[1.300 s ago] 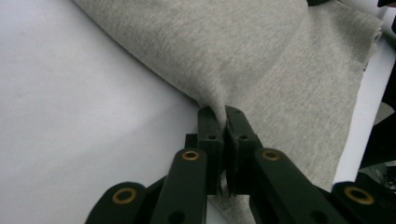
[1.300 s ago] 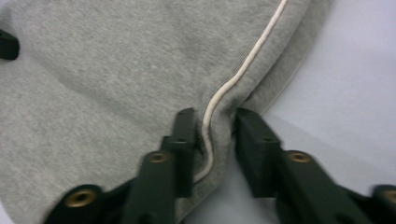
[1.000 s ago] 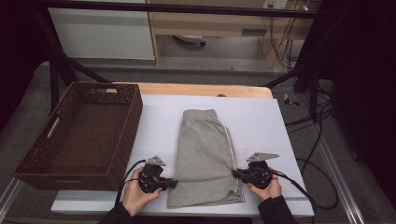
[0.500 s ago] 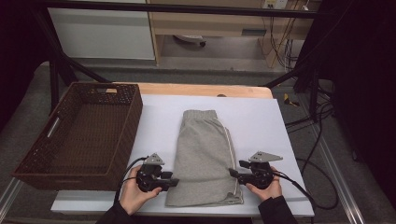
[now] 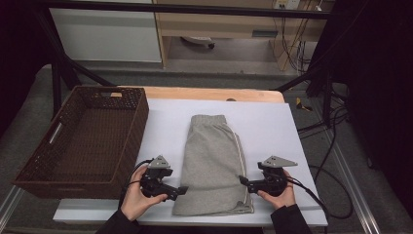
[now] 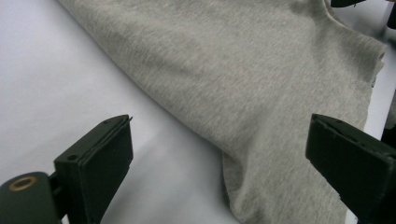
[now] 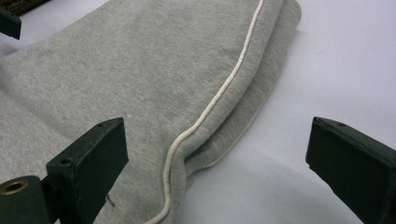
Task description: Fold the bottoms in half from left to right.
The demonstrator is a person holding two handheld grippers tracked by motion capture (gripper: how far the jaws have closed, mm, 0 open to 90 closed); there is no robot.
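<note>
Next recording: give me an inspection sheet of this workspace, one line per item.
Surface: white sheet over a wooden table, flat.
Job's things: grey shorts folded lengthwise, lying flat mid-sheet, white piping along one edge.
Clutter: brown wicker basket at the left; nothing seen in it.
Grippers: left gripper at the shorts' near left edge, jaws open; right gripper at the near right edge, jaws open. Neither holds cloth.
Cables: one black cable loops from the right gripper over the table edge; more hang at the back right.
Surroundings: black frame bars, a cabinet behind, grey floor.
</note>
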